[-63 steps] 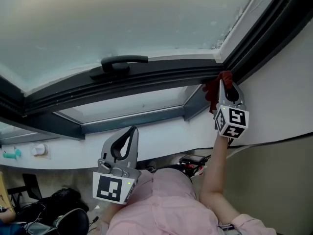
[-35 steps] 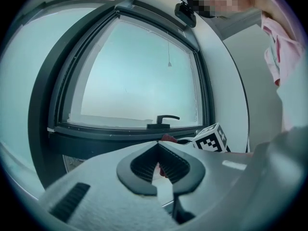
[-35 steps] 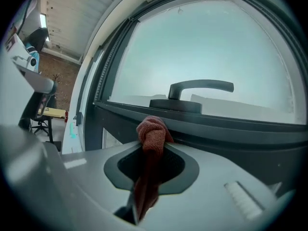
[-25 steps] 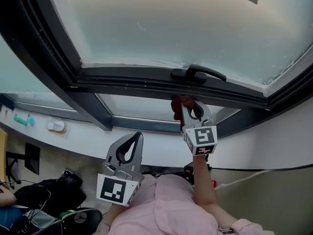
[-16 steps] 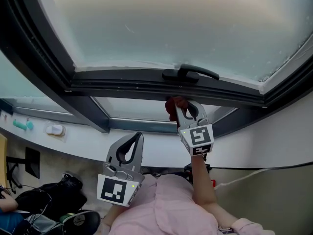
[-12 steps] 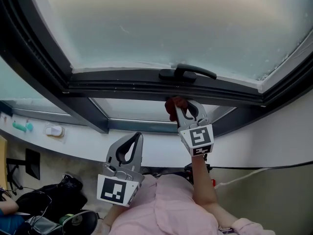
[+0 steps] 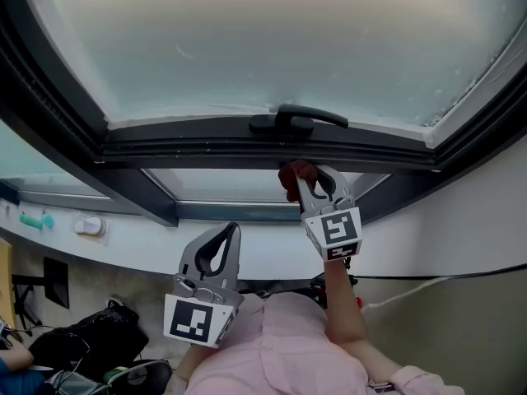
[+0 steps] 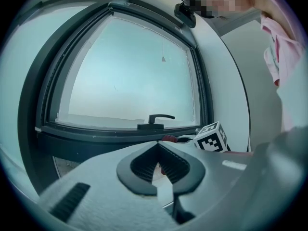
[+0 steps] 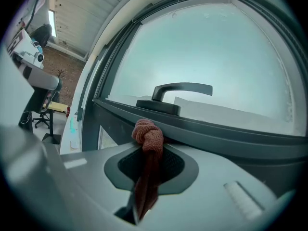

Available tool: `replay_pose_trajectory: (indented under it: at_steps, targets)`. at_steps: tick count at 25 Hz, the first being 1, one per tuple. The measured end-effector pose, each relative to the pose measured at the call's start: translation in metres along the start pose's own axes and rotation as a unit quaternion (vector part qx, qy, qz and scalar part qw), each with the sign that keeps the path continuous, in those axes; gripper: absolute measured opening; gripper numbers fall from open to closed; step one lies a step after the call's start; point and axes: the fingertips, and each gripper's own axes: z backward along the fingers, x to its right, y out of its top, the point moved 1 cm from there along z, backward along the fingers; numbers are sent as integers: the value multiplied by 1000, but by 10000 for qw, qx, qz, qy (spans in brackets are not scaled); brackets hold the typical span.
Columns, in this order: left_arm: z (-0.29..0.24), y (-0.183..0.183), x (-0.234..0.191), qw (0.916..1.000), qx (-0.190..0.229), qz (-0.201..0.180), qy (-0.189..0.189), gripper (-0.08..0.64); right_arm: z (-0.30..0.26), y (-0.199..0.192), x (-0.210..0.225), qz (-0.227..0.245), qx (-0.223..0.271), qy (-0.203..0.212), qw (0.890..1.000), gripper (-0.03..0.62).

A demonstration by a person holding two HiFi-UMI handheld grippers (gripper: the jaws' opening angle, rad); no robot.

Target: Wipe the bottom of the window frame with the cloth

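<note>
Right tongs point(image 7: 305, 176) are clamped on the red cloth point(image 7: 288, 176), pressed to the window frame point(image 7: 198, 148) at 6 o'clock of the handle point(image 7: 293, 122). Left tongs point(image 7: 223, 232) sit together, empty. Wiping step in hand; next stroke likely needs steady pressure along the rail.

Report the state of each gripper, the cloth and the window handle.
Right gripper: shut on the cloth.
Left gripper: shut, empty, held low and away from the frame.
Cloth: bunched, its knotted end against the bottom of the window frame.
Window handle: lying level along the frame.
</note>
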Motion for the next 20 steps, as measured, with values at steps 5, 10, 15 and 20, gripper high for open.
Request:
replay_pose_trajectory:
  at_steps: [5, 10, 15, 20]
  targets:
    - [-4, -2, 8, 10000, -45, -28, -36, -5, 8, -3, 14, -13, 0, -94, 10000, 57]
    - [-11, 2, 15, 10000, 51, 45, -50, -5, 16, -8, 27, -85, -15, -201, 9998, 57]
    - [-18, -1, 25, 9999, -52, -44, -150, -5, 24, -11, 39, -112, -33, -286, 9995, 57]
    - [-26, 0, 35, 9997, -39, -29, -225, -5, 34, -16, 55, -168, -31, -415, 9990, 57]
